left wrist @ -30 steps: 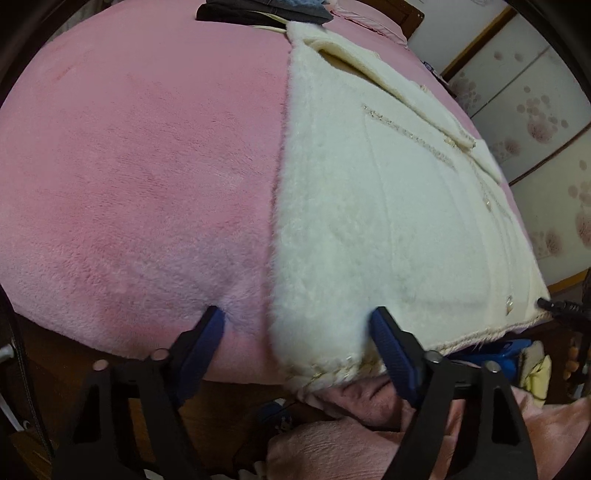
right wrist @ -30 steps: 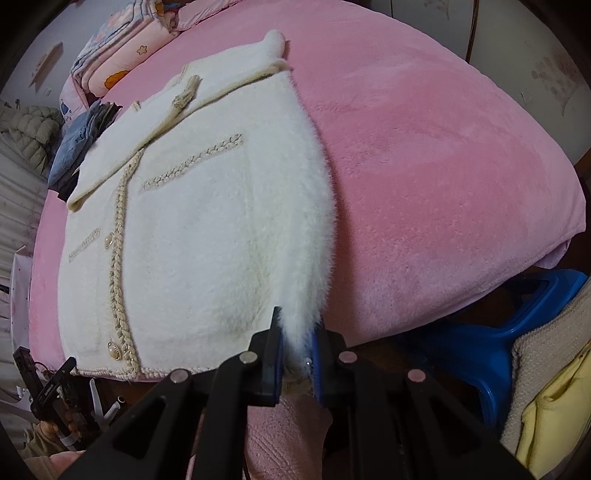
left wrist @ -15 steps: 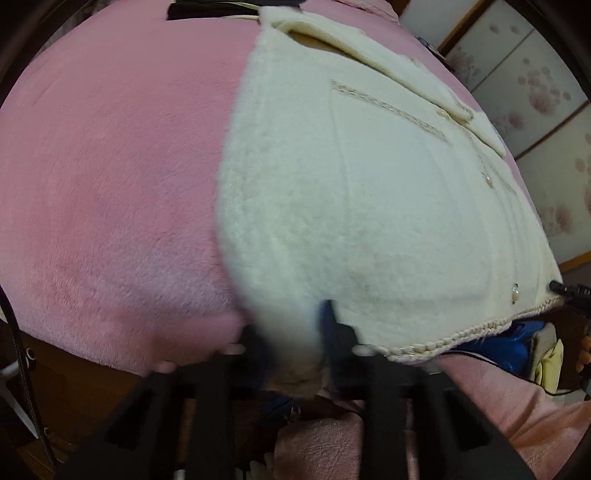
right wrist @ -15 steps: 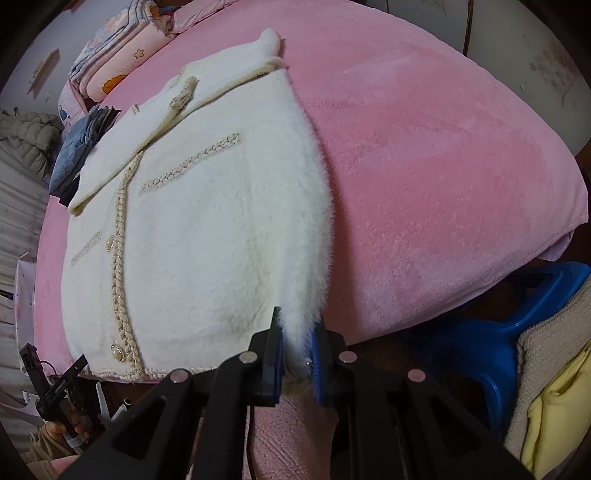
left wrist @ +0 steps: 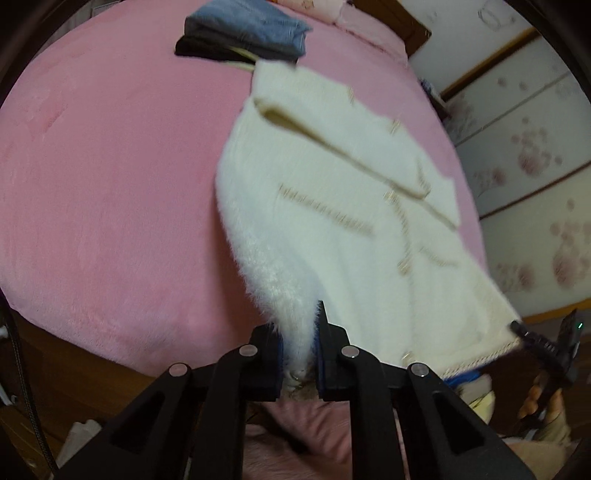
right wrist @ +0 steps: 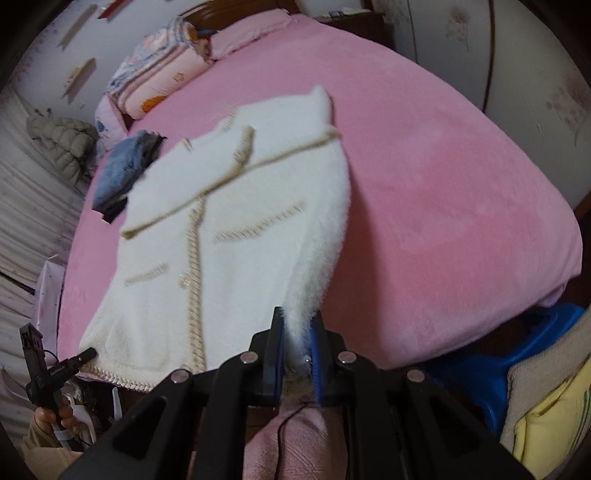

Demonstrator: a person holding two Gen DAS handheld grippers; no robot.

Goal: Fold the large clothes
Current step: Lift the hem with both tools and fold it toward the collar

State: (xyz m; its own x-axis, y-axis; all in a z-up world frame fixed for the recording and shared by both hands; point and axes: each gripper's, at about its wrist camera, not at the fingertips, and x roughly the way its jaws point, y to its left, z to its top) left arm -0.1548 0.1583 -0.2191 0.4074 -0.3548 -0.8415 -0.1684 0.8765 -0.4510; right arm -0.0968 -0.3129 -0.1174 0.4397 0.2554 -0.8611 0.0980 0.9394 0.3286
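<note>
A fluffy cream cardigan with gold braid trim and buttons lies front-up on a pink bed. Its hem end is raised off the bed. My left gripper is shut on the cardigan's left hem corner. My right gripper is shut on the right hem corner of the cardigan. The collar end rests on the pink bed. Each gripper shows at the edge of the other's view, the right gripper and the left gripper, both small.
Folded jeans and dark clothes lie beyond the collar. Folded quilts and pillows sit at the bed's head. A blue plastic stool and a yellow cloth stand below the bed's near edge. Wardrobe doors line the right.
My left gripper closed on the left hem corner. Both grippers then lifted the hem off the bed, and the cardigan's lower half now hangs raised.
</note>
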